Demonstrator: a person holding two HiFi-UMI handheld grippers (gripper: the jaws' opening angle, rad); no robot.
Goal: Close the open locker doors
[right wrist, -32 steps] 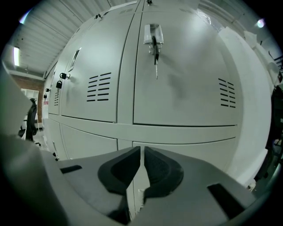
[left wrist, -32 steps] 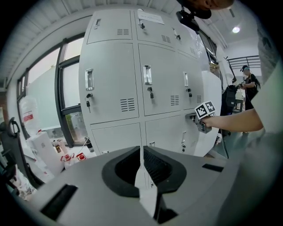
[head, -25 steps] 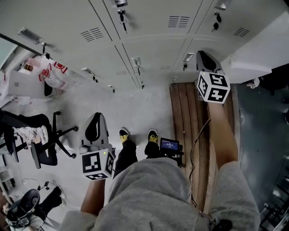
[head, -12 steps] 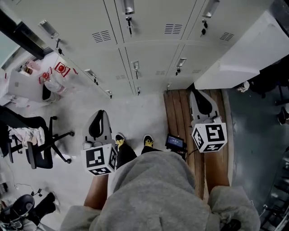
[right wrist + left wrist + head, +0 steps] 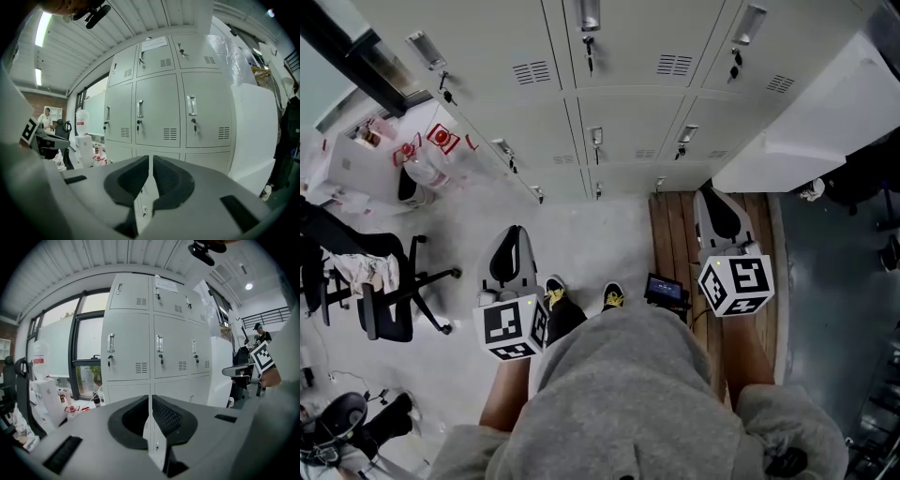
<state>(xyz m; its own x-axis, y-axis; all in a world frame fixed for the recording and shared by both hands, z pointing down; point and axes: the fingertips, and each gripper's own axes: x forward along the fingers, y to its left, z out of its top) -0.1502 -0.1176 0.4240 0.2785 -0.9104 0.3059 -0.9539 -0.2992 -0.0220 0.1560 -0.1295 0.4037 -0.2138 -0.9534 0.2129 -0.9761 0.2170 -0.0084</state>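
Lockers [image 5: 619, 103] fill the wall ahead of both pairs of fingers, a pale grey bank three columns wide. Every one of the doors [image 5: 628, 136] that shows lies flush in its frame, each with a handle and a key hanging under it.

The left gripper [image 5: 512, 232] points toward the bank and stands well apart from it. In the left gripper view its fingers [image 5: 166, 416] are pressed together with nothing between them. The middle column of the lockers [image 5: 161, 352] rises straight past the tips. A window [image 5: 89, 348] sits off to the left of the fingers.

The right gripper [image 5: 713, 194] is held nearer the wall, its tips close to the foot of the bottom row but not touching it. Its fingers [image 5: 171, 176] are likewise closed on nothing, and beyond them the lockers [image 5: 164, 108] stand shut. A white cabinet [image 5: 253, 131] is just to the right of them.

In the head view wooden boards [image 5: 675, 234] lie under the right fingers. An office chair [image 5: 389, 300] stands well to the left of the left fingers, and the person's shoes [image 5: 555, 289] are between the two grippers.
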